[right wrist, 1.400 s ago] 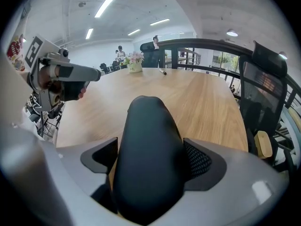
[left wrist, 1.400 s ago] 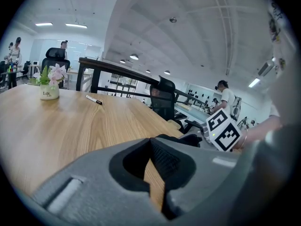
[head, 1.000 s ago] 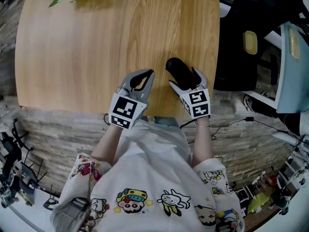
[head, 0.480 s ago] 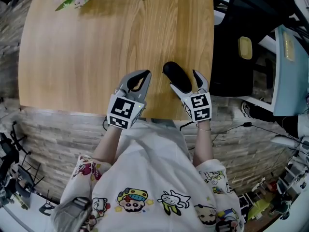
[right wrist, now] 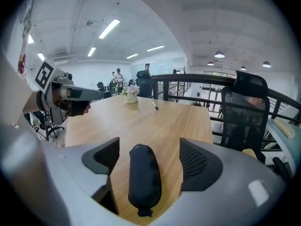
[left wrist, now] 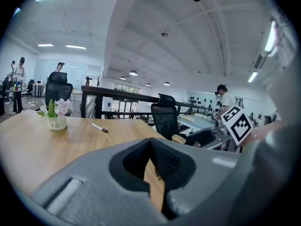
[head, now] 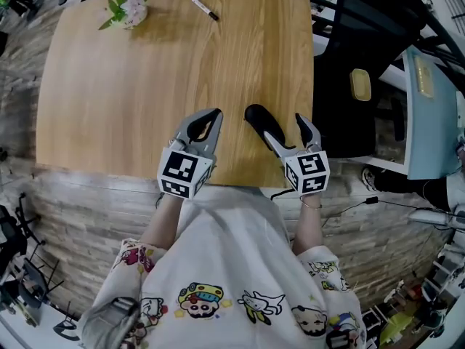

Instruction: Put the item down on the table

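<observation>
A black oblong item (head: 256, 118) lies flat on the wooden table (head: 123, 100) near its front right corner. My right gripper (head: 282, 126) straddles the item's near end, and its jaws are closing. In the right gripper view the item (right wrist: 144, 178) lies between the pads with a gap on each side, so nothing presses on it. My left gripper (head: 216, 113) hovers just left of the item, shut and empty. In the left gripper view its pads (left wrist: 162, 158) meet over the tabletop.
A small vase of flowers (head: 131, 6) and a marker pen (head: 205, 9) sit at the table's far edge. A black office chair (head: 356, 71) stands close to the right edge. The front edge runs just under both grippers.
My right gripper has drawn back toward the front edge, leaving the item on the table with only its near end between the jaws. The left gripper has kept its place.
</observation>
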